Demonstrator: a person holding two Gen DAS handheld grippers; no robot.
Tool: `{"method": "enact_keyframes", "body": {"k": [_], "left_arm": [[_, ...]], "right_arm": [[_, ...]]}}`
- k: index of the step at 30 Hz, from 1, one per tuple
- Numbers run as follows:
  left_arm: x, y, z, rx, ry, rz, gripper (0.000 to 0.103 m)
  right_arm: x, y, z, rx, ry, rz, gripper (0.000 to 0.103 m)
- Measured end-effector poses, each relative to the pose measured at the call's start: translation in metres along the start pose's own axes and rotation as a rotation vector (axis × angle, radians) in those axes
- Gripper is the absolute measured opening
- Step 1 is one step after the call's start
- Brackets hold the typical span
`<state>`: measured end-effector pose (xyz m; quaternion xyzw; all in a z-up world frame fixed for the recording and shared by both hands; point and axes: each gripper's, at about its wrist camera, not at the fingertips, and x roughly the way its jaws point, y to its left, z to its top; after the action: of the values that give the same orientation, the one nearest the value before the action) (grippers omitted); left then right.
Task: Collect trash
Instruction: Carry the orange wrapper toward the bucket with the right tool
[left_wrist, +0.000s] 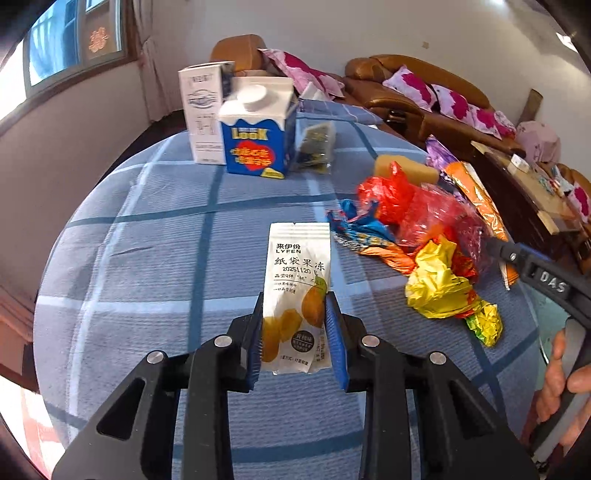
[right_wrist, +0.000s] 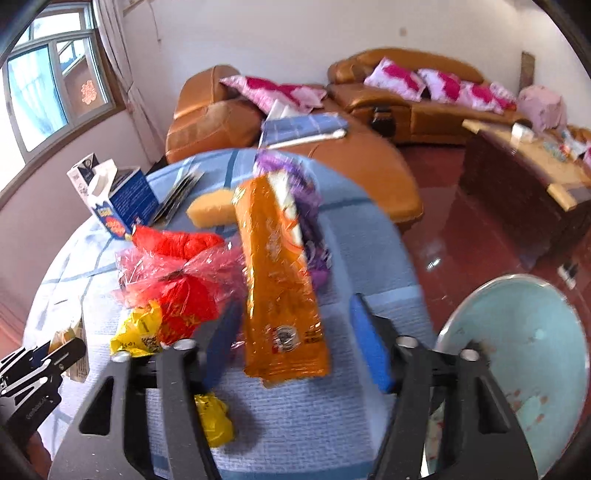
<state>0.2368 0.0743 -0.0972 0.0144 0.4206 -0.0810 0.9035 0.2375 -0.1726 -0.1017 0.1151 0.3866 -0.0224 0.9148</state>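
Black fingers with blue pads of the left gripper (left_wrist: 297, 334) pinch a white jelly pouch (left_wrist: 297, 291) printed with yellow fruit, both pads pressed against its sides. Ahead and leftward stand a white box (left_wrist: 202, 110) and a blue milk carton (left_wrist: 258, 129) on the blue checked tablecloth (left_wrist: 147, 258). Rightward of those jaws lies a heap of crumpled wrappers: red plastic (left_wrist: 391, 195) and yellow foil (left_wrist: 439, 284).

Between the right gripper's (right_wrist: 295, 339) pads lies a long orange wrapper (right_wrist: 280, 288), its near end resting on the cloth. The left pad sits at its edge; the right pad stands clear, so the jaws are unclenched around it. Rightward of them a pale blue bin (right_wrist: 517, 362) shows.
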Motion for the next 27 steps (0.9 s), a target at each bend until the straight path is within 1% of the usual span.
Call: {"method": "enact_keyframes", "body": {"k": [1,3,8,10,11,13,18,21,27], "left_arm": [[-0.001,0.002,0.0,-0.007,0.001,-0.001,0.03],[0.0,0.002,-0.001,-0.013,0.003,-0.002,0.03],[-0.005,-0.001,-0.003,-0.017,-0.001,-0.01,0.03],[-0.008,-0.002,-0.004,-0.018,-0.01,-0.01,0.03],[-0.011,-0.002,-0.004,-0.018,-0.018,-0.007,0.03],[-0.016,-0.003,-0.005,-0.018,-0.031,-0.006,0.03],[-0.027,-0.008,-0.009,-0.016,-0.038,-0.011,0.03],[-0.036,-0.012,-0.012,-0.005,-0.048,-0.01,0.03],[-0.053,-0.027,-0.017,0.026,-0.073,-0.024,0.03]], "right_arm": [[0.002,-0.001,-0.001,0.01,0.013,0.013,0.041],[-0.001,0.0,-0.004,0.009,0.008,0.021,0.037],[-0.026,0.007,-0.011,-0.02,-0.043,0.025,0.035],[-0.039,0.007,-0.014,-0.019,-0.065,0.026,0.029],[-0.043,0.007,-0.015,-0.014,-0.073,0.029,0.028],[-0.055,0.006,-0.019,0.001,-0.089,0.04,0.028],[-0.069,0.009,-0.029,-0.038,-0.103,0.032,0.026],[-0.077,0.01,-0.034,-0.037,-0.109,0.041,0.026],[-0.1,0.014,-0.04,-0.059,-0.161,0.026,0.026]]}}
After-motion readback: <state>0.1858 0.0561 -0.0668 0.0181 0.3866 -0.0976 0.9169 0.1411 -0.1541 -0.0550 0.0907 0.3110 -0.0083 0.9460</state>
